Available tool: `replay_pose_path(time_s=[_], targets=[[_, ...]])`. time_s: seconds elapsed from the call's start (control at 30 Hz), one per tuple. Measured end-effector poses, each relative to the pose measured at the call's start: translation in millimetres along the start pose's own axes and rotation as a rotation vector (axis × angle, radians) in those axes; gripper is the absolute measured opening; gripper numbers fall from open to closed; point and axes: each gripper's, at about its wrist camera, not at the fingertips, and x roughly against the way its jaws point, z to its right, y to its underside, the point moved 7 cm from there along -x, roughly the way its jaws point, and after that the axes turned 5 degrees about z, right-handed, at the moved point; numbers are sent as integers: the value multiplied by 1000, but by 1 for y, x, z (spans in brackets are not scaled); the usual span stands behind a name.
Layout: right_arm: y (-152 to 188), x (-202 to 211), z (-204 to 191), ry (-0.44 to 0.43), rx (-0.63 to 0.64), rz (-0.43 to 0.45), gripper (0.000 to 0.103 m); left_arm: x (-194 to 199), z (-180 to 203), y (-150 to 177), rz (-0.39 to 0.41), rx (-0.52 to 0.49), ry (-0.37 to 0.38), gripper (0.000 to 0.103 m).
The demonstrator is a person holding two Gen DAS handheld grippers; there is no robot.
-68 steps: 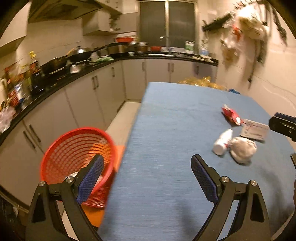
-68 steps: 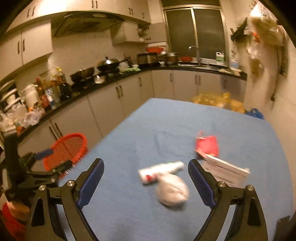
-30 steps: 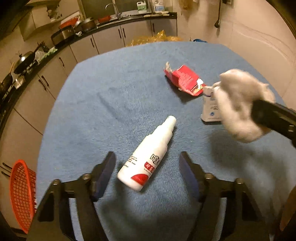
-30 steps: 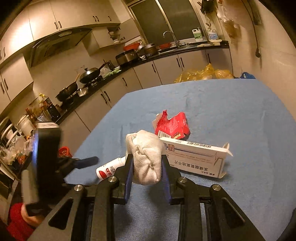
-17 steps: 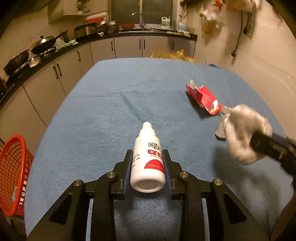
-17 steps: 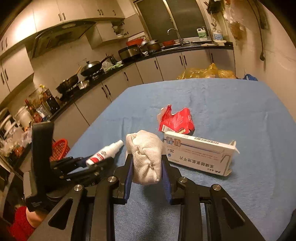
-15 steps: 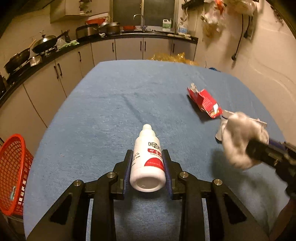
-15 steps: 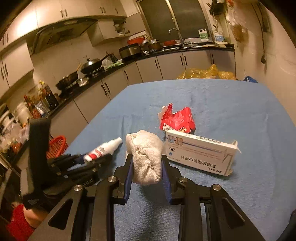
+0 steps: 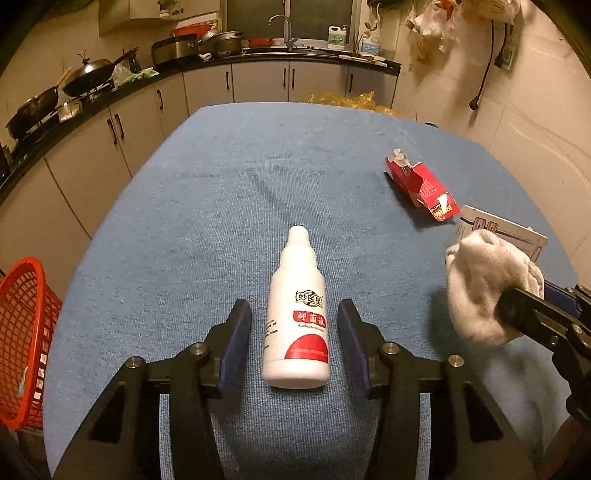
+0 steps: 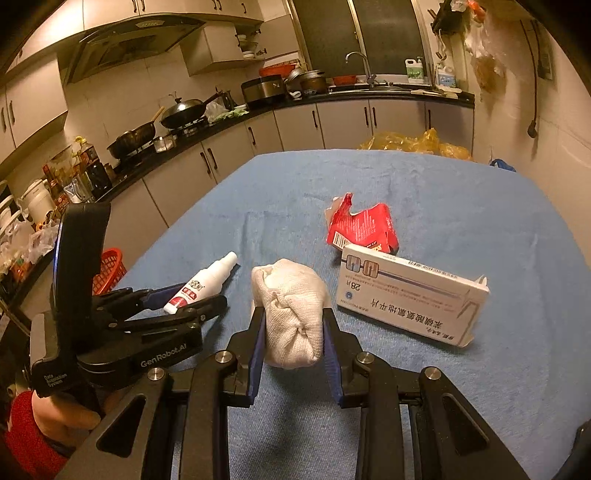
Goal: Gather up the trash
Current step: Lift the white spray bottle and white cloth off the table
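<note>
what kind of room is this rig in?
Most likely a home kitchen: woks on a stove under a range hood, a sink faucet on the counter, and cabinets around a blue-covered table.

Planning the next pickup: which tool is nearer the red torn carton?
Right. The right tool, shut on the white cloth wad, sits just short of the red torn carton. The left tool straddles the spray bottle, farther back and left.

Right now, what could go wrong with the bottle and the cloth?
The left gripper stands open around the bottle, with gaps on both sides; lifting now would probably leave it behind.
The right gripper pinches a soft cloth; it could slip out before reaching the red basket.
</note>
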Motion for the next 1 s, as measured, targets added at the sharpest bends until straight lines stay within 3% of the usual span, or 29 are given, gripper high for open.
replay_pose_path(time_s=[0.07,0.1,0.47,1.0], targets=[[0,0,-1,0,1,-1,31,0,-1,0,5,3,-1,30],[0,0,-1,-1,1,-1,31,1,-2,0,7,6,2,29],[0,3,-3,-4,6,23,31,26,-10,-11,124,44,7,29],[1,7,-6,5,15,35,31,29,-7,-13,145,37,4,29]])
